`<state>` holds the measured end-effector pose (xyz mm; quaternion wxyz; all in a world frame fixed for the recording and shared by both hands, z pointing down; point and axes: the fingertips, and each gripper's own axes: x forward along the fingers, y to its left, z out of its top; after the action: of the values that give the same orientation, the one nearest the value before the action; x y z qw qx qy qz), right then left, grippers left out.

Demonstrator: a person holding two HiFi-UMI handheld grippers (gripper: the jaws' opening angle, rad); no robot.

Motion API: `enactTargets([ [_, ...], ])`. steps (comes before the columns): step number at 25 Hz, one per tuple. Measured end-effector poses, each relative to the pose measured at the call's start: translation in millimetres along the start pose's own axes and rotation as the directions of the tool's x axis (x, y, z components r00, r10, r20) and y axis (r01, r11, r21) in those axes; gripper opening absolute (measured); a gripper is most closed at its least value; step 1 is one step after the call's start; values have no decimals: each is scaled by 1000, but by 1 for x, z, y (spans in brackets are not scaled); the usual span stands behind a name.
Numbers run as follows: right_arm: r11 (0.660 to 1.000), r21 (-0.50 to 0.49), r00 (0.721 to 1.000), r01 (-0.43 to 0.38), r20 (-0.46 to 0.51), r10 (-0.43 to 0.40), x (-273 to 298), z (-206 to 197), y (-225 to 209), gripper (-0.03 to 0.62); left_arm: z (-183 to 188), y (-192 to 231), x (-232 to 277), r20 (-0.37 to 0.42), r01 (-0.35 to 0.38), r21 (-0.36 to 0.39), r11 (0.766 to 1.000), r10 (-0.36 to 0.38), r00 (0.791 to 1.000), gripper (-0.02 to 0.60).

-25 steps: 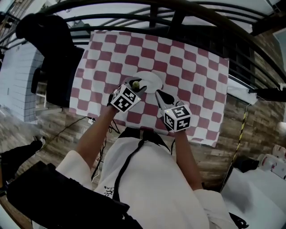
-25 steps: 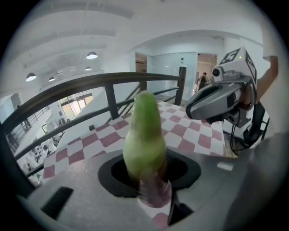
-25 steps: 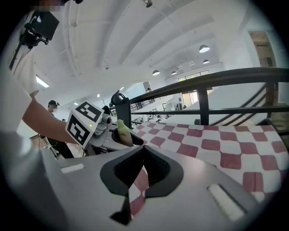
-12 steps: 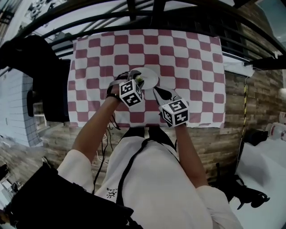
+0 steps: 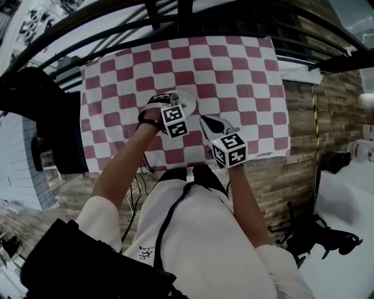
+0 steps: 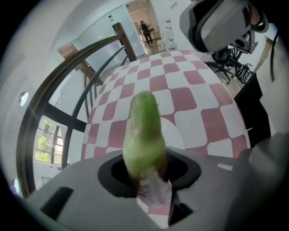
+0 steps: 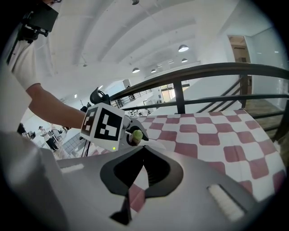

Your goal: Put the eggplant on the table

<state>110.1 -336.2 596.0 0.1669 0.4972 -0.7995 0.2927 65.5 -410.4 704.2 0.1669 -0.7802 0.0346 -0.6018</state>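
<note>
The eggplant (image 6: 144, 135) is a light green piece with a pale purple end. My left gripper (image 6: 148, 173) is shut on that lower end, and the green part sticks out past the jaws. In the head view the left gripper (image 5: 173, 104) hangs over the near left rim of a white plate (image 5: 190, 99) on the checked table (image 5: 234, 70), with only a green speck of the eggplant (image 5: 182, 105) showing. The right gripper view shows the eggplant (image 7: 135, 134) beside the left marker cube. My right gripper (image 7: 143, 149) is shut and empty, near the table's front edge (image 5: 211, 125).
A black metal railing (image 5: 175, 14) curves along the far side of the table. A dark bulky object (image 5: 55, 128) stands off the table's left edge. Brown plank floor (image 5: 304, 152) lies to the right, and the tablecloth's front edge hangs close to the person's body.
The left gripper has rolled and sunk toward the plate with the eggplant still in it. The right gripper has dropped a little near the front edge. The head view has swung.
</note>
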Motion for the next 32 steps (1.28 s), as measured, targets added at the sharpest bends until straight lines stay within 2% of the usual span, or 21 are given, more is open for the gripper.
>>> enactTargets([
  [6,999,29,1000,25,10,-25,-6,-4,-13,6,3,2,12,-45,40,-7,999,-41,998,163],
  [15,997,71,998,44,35,-46,-14,-2,-31,6,7,5,17,-1,85,-47,995,-85,996,167],
  [18,996,77,998,52,39,-56,-19,-2,-38,6,7,1,20,-1,102,-54,993,-103,995,198],
  [21,994,89,997,61,44,-66,-22,-3,-46,6,7,-1,24,-1,113,-64,991,-114,994,198],
  [32,991,103,995,82,40,-87,-27,-6,-56,6,4,-1,29,2,111,-58,992,-111,994,206],
])
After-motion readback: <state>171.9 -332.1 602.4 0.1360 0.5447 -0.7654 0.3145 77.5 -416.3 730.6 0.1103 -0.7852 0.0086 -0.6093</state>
